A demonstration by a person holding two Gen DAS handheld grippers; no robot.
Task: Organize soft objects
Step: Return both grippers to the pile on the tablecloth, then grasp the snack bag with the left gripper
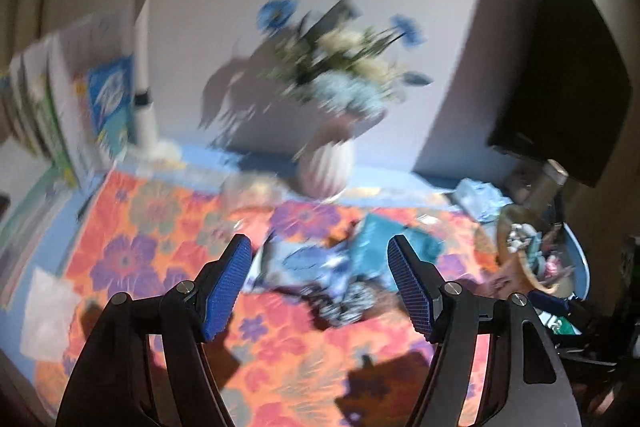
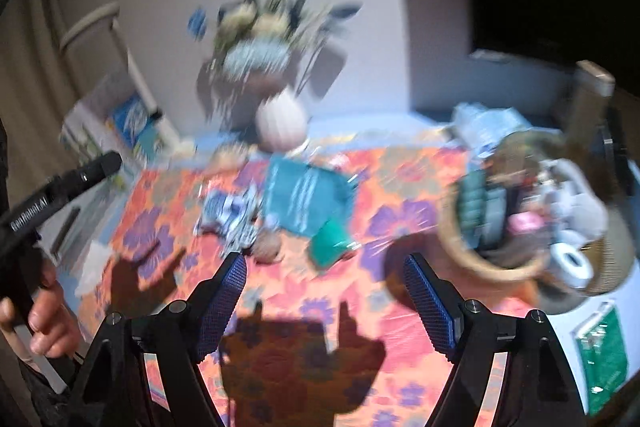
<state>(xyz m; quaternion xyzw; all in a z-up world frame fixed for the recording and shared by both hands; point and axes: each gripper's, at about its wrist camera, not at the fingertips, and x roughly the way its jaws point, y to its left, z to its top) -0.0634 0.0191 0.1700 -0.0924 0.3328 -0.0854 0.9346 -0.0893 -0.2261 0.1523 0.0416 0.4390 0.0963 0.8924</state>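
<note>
Lying crumpled beyond both grippers' parted, empty fingers (image 2: 224,291), teal cloth (image 2: 304,199) touched blue-white patterned cloth (image 2: 232,215) on the worktop (image 2: 400,167).

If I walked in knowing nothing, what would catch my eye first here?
Probably the loud orange tablecloth with purple flowers, covering most of the table. At its far edge by the wall stands a white ribbed vase of blue and cream flowers. A heap of teal and patterned cloths lies mid-table, and a woven basket crammed with soft things sits to the right.
</note>
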